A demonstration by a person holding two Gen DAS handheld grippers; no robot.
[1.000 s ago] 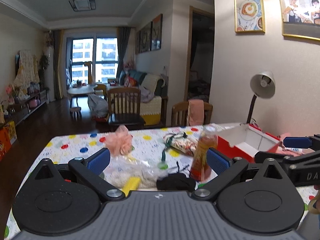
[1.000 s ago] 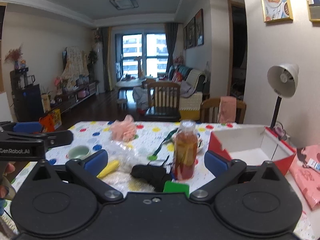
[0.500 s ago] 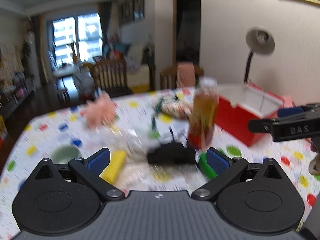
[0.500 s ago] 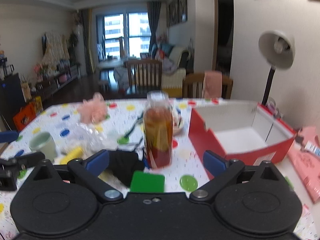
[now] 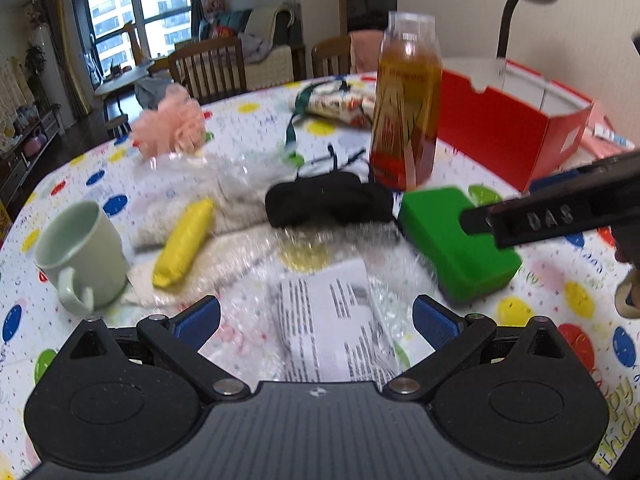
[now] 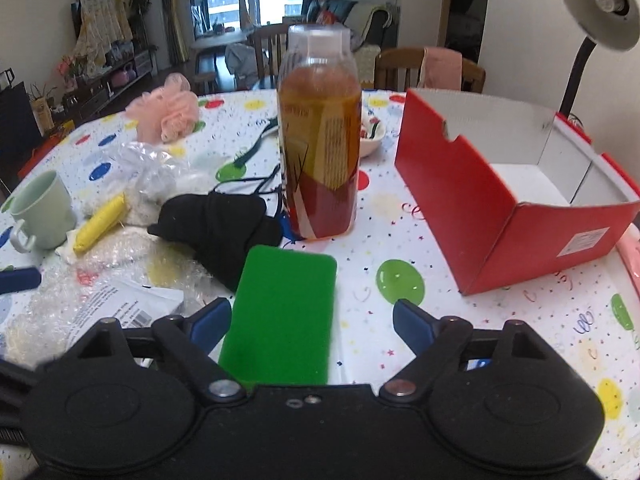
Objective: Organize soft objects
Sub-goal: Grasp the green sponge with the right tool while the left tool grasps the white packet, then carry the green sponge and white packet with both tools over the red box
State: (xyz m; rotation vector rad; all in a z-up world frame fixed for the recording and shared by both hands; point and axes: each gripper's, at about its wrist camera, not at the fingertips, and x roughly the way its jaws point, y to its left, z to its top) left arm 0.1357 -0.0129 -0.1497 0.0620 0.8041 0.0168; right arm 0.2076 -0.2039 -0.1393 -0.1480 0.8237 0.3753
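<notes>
1. Nothing is sorted yet, as far as you can see. The red box (image 6: 516, 184) at the right of the right wrist view shows a bare white inside, and every soft thing lies out on the dotted tablecloth (image 6: 400, 216).
2. Soft things left to move, by my reading: the green sponge (image 6: 284, 316) at lower centre, the black cloth (image 6: 216, 224) just behind it, the yellow roll (image 6: 100, 224) at left, the pink bath puff (image 6: 168, 112) at upper left, and the bubble-wrap bag (image 5: 332, 320).
3. Your right gripper (image 6: 312, 320) has just been closing a little, yet its jaws stand wide and grip nothing. The sponge's near end lies between them with the pads clear of it, so it looks like your first pick.
4. Your left gripper (image 5: 316, 320) is spread wide and empty too, over the printed label of the bubble-wrap bag at lower centre.
5. The hard things, the amber bottle (image 6: 320, 136) at centre and the pale green mug (image 5: 80, 256) at left, I judge should stay put.
6. Only the right wrist view lets you look into the box; the left sees mostly its red outer wall at upper right.
7. Only the left wrist view shows the patterned pouch (image 5: 340, 104) behind the bottle, and your right gripper's finger over the sponge at right.
</notes>
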